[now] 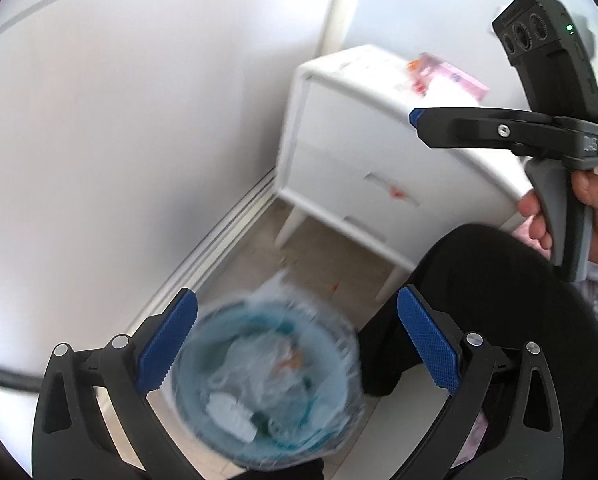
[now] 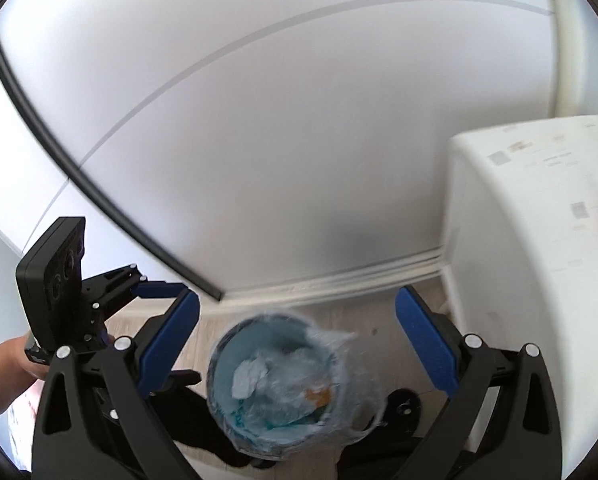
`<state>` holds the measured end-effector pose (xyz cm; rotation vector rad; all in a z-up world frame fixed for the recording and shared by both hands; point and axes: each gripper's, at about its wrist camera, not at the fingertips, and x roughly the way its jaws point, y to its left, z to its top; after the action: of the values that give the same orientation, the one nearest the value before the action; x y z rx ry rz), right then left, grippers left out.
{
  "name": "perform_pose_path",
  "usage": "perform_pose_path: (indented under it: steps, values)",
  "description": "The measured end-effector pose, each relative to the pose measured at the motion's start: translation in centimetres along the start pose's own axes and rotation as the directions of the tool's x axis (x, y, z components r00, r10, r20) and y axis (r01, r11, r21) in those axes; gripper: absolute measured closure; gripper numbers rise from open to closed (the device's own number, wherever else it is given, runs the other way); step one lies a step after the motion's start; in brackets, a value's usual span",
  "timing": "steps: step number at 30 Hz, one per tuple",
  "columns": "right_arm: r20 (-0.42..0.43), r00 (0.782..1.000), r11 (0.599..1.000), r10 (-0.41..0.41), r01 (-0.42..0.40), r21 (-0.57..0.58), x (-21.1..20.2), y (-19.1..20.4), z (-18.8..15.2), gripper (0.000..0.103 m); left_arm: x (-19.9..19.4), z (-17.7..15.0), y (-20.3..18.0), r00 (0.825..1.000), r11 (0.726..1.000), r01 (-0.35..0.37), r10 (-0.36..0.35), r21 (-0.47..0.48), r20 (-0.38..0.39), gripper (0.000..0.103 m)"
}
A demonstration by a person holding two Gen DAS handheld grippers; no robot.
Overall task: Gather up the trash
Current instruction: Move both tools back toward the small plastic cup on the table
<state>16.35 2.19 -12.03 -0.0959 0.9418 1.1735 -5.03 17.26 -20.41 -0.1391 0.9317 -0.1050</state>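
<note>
My left gripper (image 1: pixel 297 344) and my right gripper (image 2: pixel 297 344) both hang released, blue pads spread wide and grasping nothing, above the round blue plastic-lined trash bin (image 2: pixel 277 384) on the floor, the white two-drawer nightstand (image 1: pixel 351 152) at two o'clock.

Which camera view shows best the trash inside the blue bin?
The right wrist view: the blue bin sits less blurred there, its crumpled white paper and clear liner visible. The left wrist view shows the same bin heavily smeared, contents hard to read.
</note>
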Motion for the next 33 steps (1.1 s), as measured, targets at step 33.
perform_pose_path:
  steps: [33]
  values:
    - [0.225, 0.915, 0.913, -0.335, 0.256, 0.317, -20.3, -19.4, -6.0, 0.007, 11.2, 21.3, -17.1, 0.974, 0.949, 0.225, -0.228, 0.22, -0.01, 0.006]
